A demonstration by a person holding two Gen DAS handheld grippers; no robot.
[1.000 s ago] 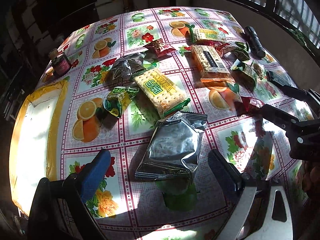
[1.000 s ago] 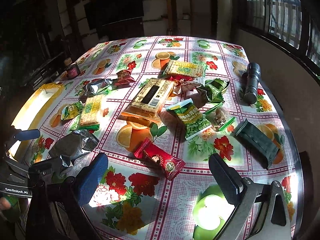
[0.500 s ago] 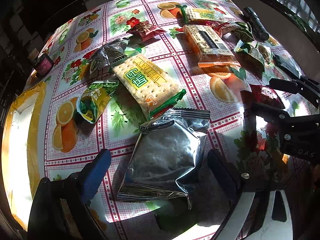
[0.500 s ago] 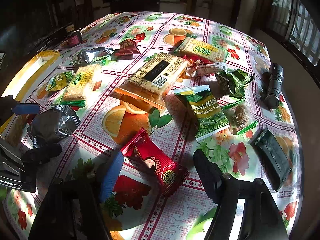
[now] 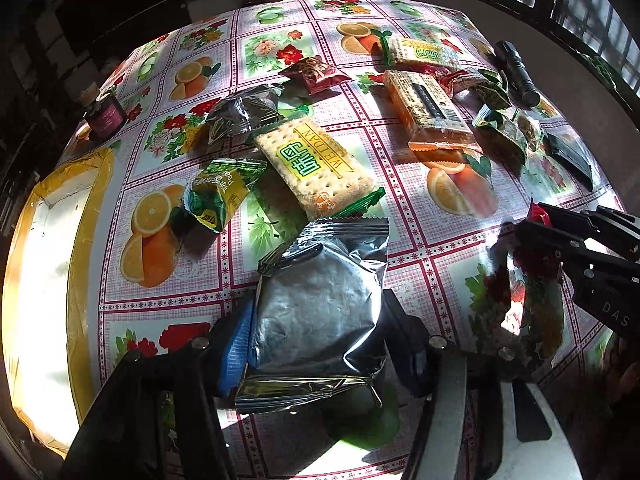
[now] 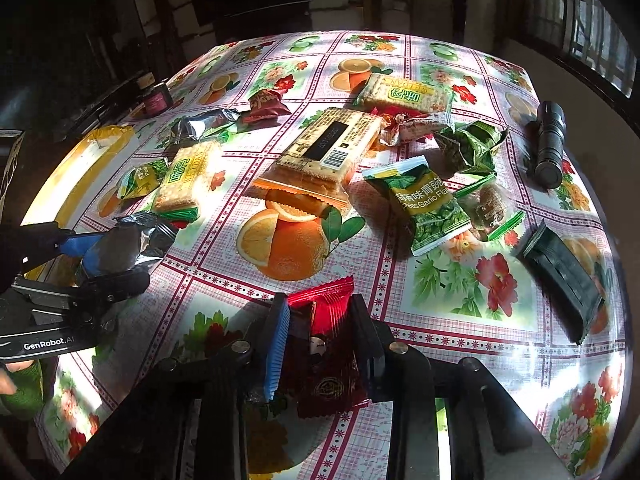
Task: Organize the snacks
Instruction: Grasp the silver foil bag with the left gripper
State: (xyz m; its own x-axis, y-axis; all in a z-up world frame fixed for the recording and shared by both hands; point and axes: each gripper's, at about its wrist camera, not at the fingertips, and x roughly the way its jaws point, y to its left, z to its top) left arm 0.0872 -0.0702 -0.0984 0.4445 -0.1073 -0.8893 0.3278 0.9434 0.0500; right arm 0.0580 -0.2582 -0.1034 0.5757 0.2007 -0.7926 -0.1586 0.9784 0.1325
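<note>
Snacks mostly unsorted, scattered across bench (image 6: 400, 292): left gripper (image 5: 316, 344) fingers just closed onto silver foil pack (image 5: 320, 312), right gripper (image 6: 320, 344) fingers just clamped red snack packet (image 6: 326, 344), both packs low at the bench, nothing grouped yet.

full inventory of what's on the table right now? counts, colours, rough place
silver packet: 1, silver, near edge, between the left gripper's pads
red packet: 1, red, near edge, between the right gripper's pads
second silver packet: 1, silver, left of centre
dark red packet: 1, far centre
Weidan cracker packs: 2, yellow-green labels, one centre, one far
barcode cracker pack: 1, orange-tan, centre
garlic pea bags: 2, green-yellow, one right, one left
crumpled green wrapper: 1, right
black flashlight: 1, far right
dark green packet: 1, right edge
small jar: 1, dark red, far left
yellow-rimmed tray: 1, left
left gripper: jaws just closed, gripping
right gripper: jaws just closed, gripping
</note>
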